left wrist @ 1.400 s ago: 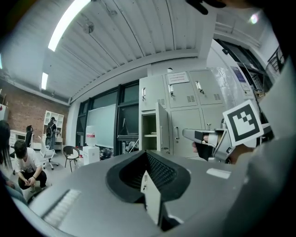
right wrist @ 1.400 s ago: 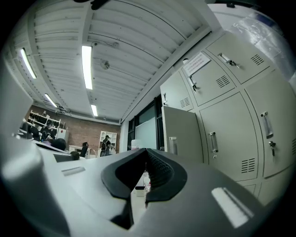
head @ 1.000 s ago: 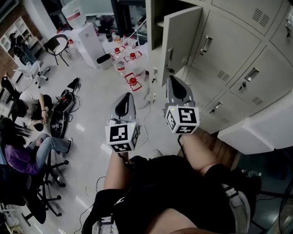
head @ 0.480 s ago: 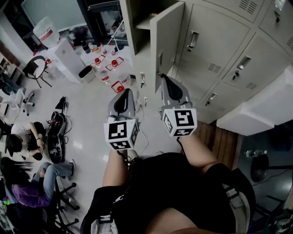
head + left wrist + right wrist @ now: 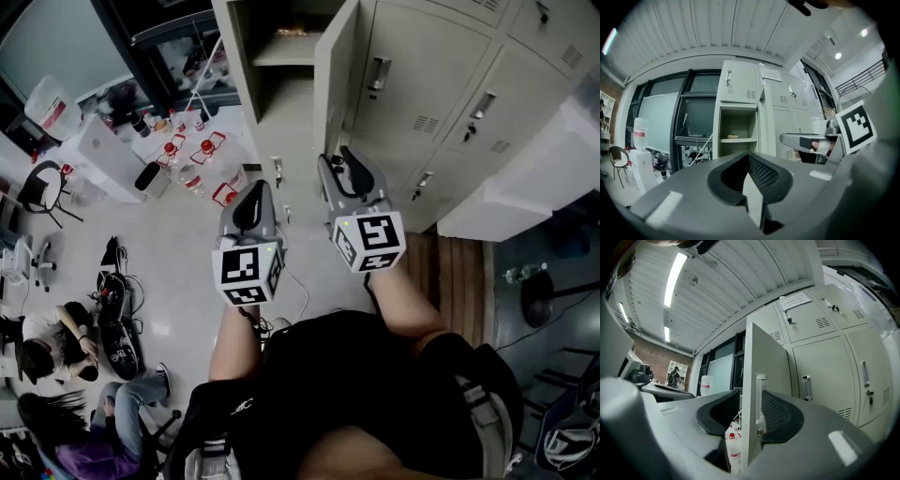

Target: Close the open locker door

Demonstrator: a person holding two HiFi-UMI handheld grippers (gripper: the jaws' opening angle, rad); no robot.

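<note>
Locker door [image 5: 764, 357] stands ajar off the open compartment [image 5: 272, 94]. Its free edge sits between the jaws of the right gripper [image 5: 749, 416], which are opening and not clamped on it. The left gripper [image 5: 751, 180] is closed and empty. Risk: a push on that thin edge could slip off, or catch the latch fitting [image 5: 760, 397], so the door stops short or rebounds.

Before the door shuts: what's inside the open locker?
A shelf holding a small brownish thing. Below it nothing shows, though the left gripper covers the bottom in its own view.
</note>
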